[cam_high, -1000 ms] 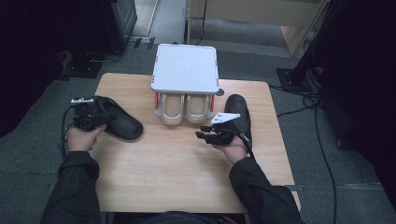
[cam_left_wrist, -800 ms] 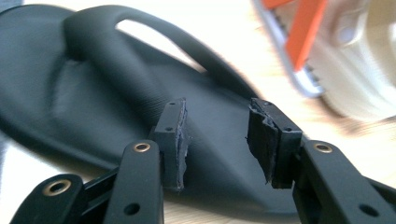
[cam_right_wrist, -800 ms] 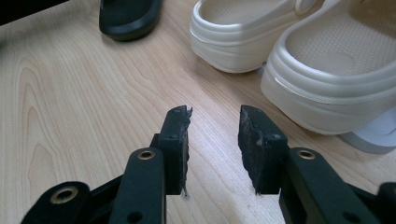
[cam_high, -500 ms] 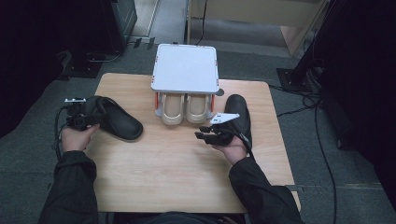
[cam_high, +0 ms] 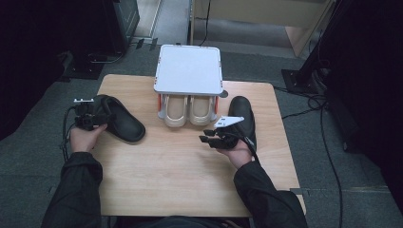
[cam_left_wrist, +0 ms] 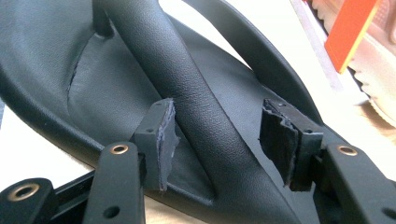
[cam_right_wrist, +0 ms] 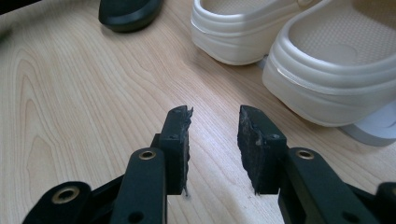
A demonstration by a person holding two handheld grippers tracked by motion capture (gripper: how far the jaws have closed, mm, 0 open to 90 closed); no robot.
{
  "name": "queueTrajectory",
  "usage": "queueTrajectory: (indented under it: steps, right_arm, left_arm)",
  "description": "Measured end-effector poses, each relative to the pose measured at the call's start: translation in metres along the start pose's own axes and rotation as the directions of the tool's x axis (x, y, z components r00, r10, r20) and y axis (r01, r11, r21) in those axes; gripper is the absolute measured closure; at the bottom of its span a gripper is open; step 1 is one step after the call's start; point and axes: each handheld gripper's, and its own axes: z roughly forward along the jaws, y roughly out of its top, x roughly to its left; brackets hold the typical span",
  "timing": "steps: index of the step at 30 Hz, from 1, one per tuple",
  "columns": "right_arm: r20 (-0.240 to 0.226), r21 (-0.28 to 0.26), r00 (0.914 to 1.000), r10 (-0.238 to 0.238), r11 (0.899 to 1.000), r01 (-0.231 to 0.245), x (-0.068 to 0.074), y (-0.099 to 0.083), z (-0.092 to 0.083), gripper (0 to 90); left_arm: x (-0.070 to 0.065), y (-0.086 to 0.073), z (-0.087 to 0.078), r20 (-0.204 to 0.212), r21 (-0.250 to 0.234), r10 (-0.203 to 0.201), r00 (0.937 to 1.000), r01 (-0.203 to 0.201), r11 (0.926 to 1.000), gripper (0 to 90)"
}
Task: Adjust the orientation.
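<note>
A black sandal lies on the left of the wooden table. My left gripper is at its near-left end. In the left gripper view the sandal's strap runs between the pads of the left gripper. Those jaws have just been opening: the left pad is beside the strap and the right pad stands clear of it. My right gripper hovers open over bare wood, nothing between its jaws. A second black shoe lies behind the right hand.
A white rack stands at the table's far middle with a pair of cream clogs under it. The clogs are just beyond the right gripper. Dark furniture and cables surround the table on the grey floor.
The left gripper has sunk a little at the sandal and its jaws have spread apart around the strap. The sandal and the right hand have stayed put.
</note>
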Motion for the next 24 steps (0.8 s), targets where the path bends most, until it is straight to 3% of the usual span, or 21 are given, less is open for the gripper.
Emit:
queueTrajectory:
  steps: [5,9,13,18,22,24]
  right_arm:
    - [0.005,0.008,1.0,0.003,1.0,-0.003,-0.001,-0.002,-0.003,63.9]
    - [0.009,0.01,0.9999,0.013,1.0,-0.013,-0.001,-0.003,-0.004,64.0]
    - [0.022,0.0,0.9997,0.013,1.0,-0.013,-0.001,-0.007,-0.008,64.0]
    - [0.027,-0.004,0.9993,0.027,1.0,-0.027,-0.001,-0.01,-0.01,64.0]
    - [0.029,-0.005,0.9989,0.036,0.999,-0.036,-0.002,-0.013,-0.013,63.9]
    - [0.031,-0.003,0.9987,0.041,0.999,-0.041,-0.001,-0.013,-0.014,63.9]
  left_arm:
    - [0.0,0.003,0.005,-0.014,0.003,0.014,0.9998,-0.014,0.9999,54.5]
    - [0.001,0.007,0.009,0.019,0.001,0.01,0.9998,-0.01,1.0,58.5]
    - [-0.003,0.01,0.014,0.046,0.009,0.029,0.9985,-0.029,0.9995,61.4]
    - [-0.011,0.014,0.021,0.092,0.022,0.066,0.9936,-0.068,0.9974,65.5]
    - [-0.019,0.018,0.029,0.144,0.034,0.091,0.9854,-0.097,0.9947,67.9]
    - [-0.02,0.019,0.03,0.145,0.034,0.094,0.9849,-0.1,0.9945,68.0]
